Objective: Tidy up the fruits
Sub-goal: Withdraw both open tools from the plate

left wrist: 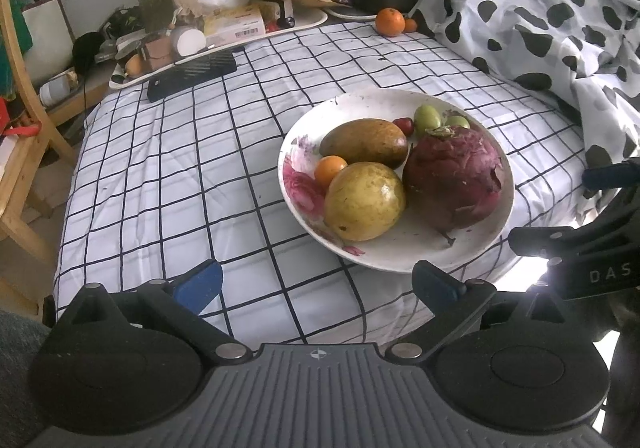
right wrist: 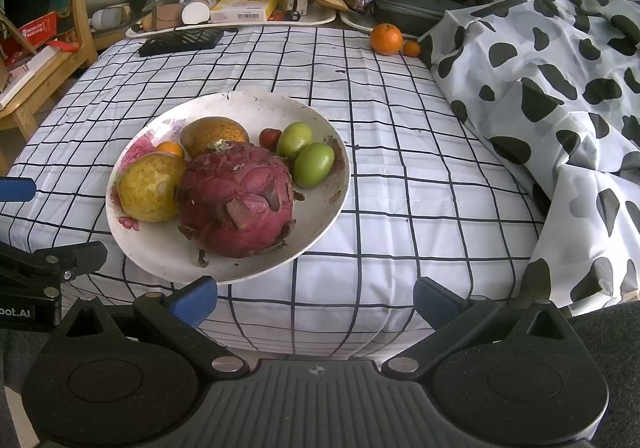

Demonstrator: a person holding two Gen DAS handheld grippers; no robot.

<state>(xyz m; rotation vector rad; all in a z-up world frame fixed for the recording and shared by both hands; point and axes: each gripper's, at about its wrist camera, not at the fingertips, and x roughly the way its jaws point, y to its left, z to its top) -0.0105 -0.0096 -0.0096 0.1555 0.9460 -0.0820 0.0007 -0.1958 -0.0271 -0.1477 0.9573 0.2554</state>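
The left hand-held gripper (left wrist: 318,286) is held low, its two blue fingertips (left wrist: 200,284) spread wide apart with nothing between them. The right hand-held gripper (right wrist: 316,298) is held the same way, just beside it, wide and empty.

Counter w/ white black-grid cloth (right wrist: 400,168) carries white floral plate (right wrist: 320,120) (fruit-filled), big orange tangerine (right wrist: 385,39) touching small one (right wrist: 411,48), black-spotted white sheet (right wrist: 560,96) on right.

plate (right wrist: 320,208) 1 | green fruits (right wrist: 306,156) 2 | oranges (right wrist: 385,39) 2 (off-plate) | dragon fruit (right wrist: 236,204) 1
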